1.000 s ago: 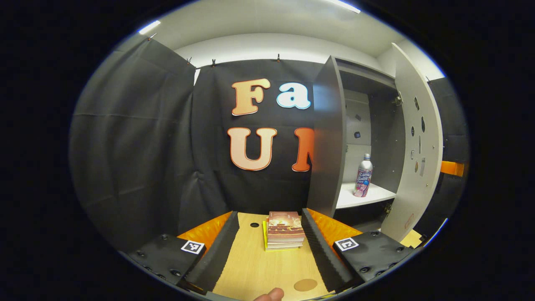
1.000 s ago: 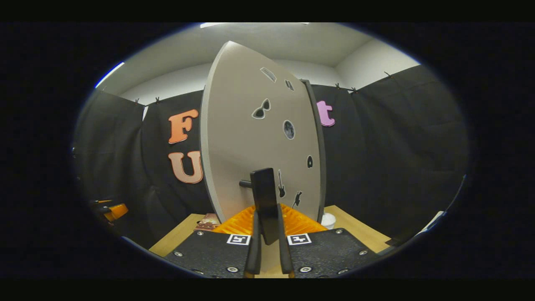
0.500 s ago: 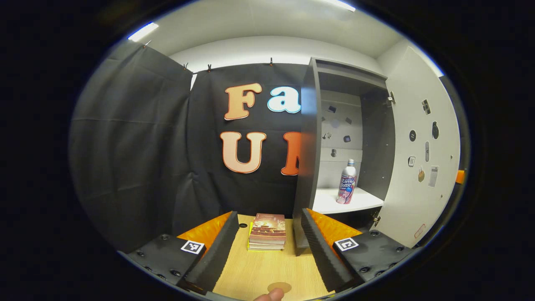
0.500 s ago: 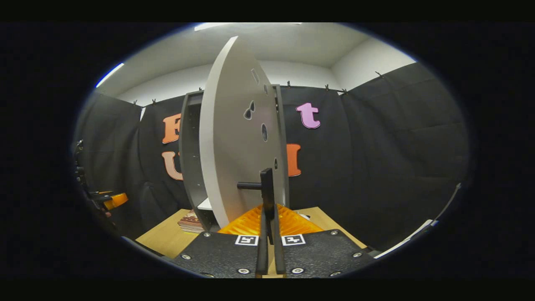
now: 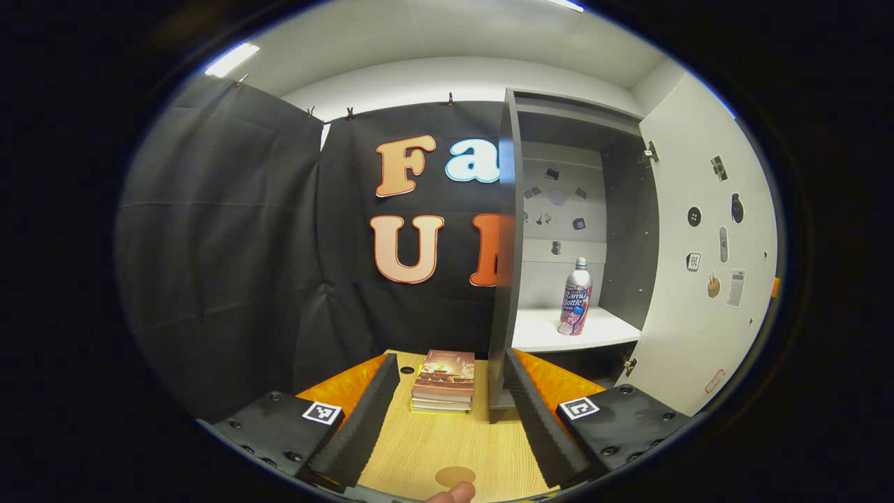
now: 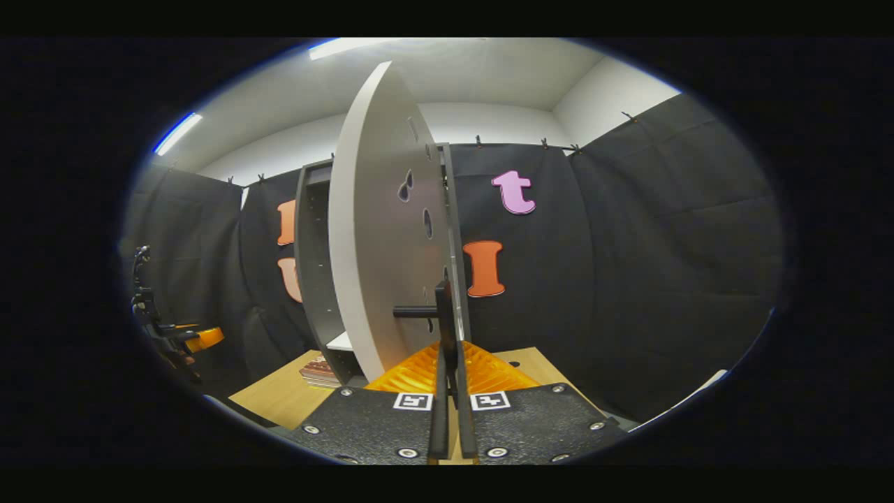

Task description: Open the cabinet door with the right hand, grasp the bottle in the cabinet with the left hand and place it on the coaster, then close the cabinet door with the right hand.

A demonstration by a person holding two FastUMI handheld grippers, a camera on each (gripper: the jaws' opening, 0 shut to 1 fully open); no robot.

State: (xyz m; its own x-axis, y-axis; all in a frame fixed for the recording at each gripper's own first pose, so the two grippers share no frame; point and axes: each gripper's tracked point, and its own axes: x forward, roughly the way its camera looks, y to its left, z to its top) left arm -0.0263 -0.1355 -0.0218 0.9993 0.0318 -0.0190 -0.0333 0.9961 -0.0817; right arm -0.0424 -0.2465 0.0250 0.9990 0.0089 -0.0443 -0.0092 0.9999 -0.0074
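**Door swung wide, bottle in the clear**

The right gripper [image 6: 452, 391] has its jaws closed tight on the dark door handle [image 6: 443, 311], the cabinet door [image 6: 377, 230] standing edge-on at centre frame. Over in the left gripper view, the left gripper [image 5: 454, 412] has its jaws spread wide with nothing between them, low over the table [image 5: 447, 447].

The bottle [image 5: 575, 297] stands upright on the white cabinet shelf [image 5: 559, 334], right of centre, its long axis vertical. It lies ahead and to the right of the left jaws, well apart, so my call is the reach goes forward and rightward past the cabinet's side wall. The coaster [image 5: 455, 477] sits at the bottom edge, just by the jaws.

Compared with a second ago, the door has opened further, and the bottle has slid leftward in the left view.
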